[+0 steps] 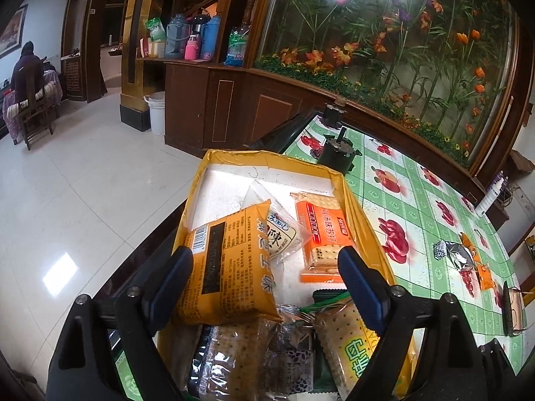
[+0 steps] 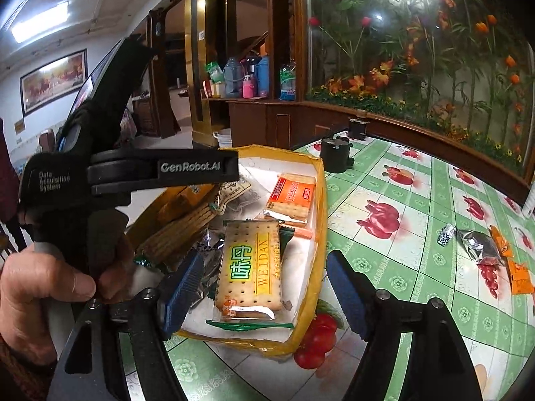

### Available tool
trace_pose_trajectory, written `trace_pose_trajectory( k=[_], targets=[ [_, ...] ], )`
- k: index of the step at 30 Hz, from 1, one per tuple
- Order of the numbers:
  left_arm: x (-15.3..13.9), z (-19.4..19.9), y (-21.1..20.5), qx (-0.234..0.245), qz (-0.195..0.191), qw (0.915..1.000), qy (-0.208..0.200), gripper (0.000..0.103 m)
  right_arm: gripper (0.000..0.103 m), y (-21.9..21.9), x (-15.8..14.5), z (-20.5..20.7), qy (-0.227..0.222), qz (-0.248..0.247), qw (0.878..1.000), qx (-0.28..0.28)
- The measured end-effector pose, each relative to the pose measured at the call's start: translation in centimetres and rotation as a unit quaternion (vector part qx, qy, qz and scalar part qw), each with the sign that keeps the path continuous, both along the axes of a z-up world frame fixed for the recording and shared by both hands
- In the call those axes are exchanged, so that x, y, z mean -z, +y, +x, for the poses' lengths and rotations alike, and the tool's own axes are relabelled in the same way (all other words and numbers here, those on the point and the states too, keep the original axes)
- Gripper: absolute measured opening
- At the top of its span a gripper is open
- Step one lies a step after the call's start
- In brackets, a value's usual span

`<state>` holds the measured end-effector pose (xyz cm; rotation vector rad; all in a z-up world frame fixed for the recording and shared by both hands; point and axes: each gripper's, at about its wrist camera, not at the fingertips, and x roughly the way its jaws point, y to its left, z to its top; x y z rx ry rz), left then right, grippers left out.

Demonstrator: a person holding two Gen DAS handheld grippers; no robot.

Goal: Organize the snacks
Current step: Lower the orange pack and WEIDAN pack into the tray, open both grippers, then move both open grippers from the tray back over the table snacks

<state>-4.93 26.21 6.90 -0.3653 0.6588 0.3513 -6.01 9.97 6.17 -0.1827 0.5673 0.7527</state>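
Note:
A yellow cardboard box (image 1: 364, 220) (image 2: 319, 200) with a white inside sits at the table's left edge and holds several snack packets. My left gripper (image 1: 267, 270) hangs open over it. A yellow packet (image 1: 230, 267) lies between its blue pads, close to the left one and clear of the right one. An orange cracker packet (image 1: 321, 234) (image 2: 291, 197) lies farther in. My right gripper (image 2: 264, 290) is open over the box's near end, with a green-labelled cracker packet (image 2: 250, 267) lying loose between its fingers. A hand (image 2: 43, 284) holds the left gripper's body (image 2: 133, 173).
On the green fruit-print tablecloth to the right lie a silver packet (image 1: 461, 254) (image 2: 478, 244), orange packets (image 1: 485, 277) (image 2: 520, 277) and a small spotted packet (image 2: 444, 234). A black cylinder (image 1: 334, 153) (image 2: 334, 153) stands behind the box. A glass flower cabinet (image 1: 384, 50) backs the table.

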Motion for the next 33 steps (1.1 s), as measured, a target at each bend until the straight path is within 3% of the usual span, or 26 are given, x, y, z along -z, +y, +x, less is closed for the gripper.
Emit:
trace_pose_trajectory(
  k=[9, 16, 24, 30, 33],
  targets=[
    [-0.4, -0.1, -0.9, 0.007, 0.001, 1.0000, -0.004, 0.088, 0.081, -2.4, -0.1, 2.5, 0.062, 0.055, 0.996, 0.025],
    [-0.7, 0.2, -3.0, 0.032, 0.011, 0.9994, -0.003, 0.088, 0.081, -4.6, 0.9, 5.5, 0.137, 0.090, 0.985, 0.062],
    [-1.4, 0.3, -6.4, 0.070, 0.027, 0.9971, -0.009, 0.088, 0.081, -8.5, 0.6, 8.1, 0.150, 0.119, 0.974, 0.122],
    [-2.2, 0.3, -10.7, 0.118, 0.043, 0.9919, -0.019, 0.088, 0.081, -13.8, 0.7, 11.0, 0.173, 0.157, 0.953, 0.195],
    [-2.1, 0.5, -14.1, 0.160, 0.057, 0.9853, -0.019, 0.088, 0.081, -16.4, 0.8, 11.8, 0.184, 0.168, 0.941, 0.227]
  ],
)
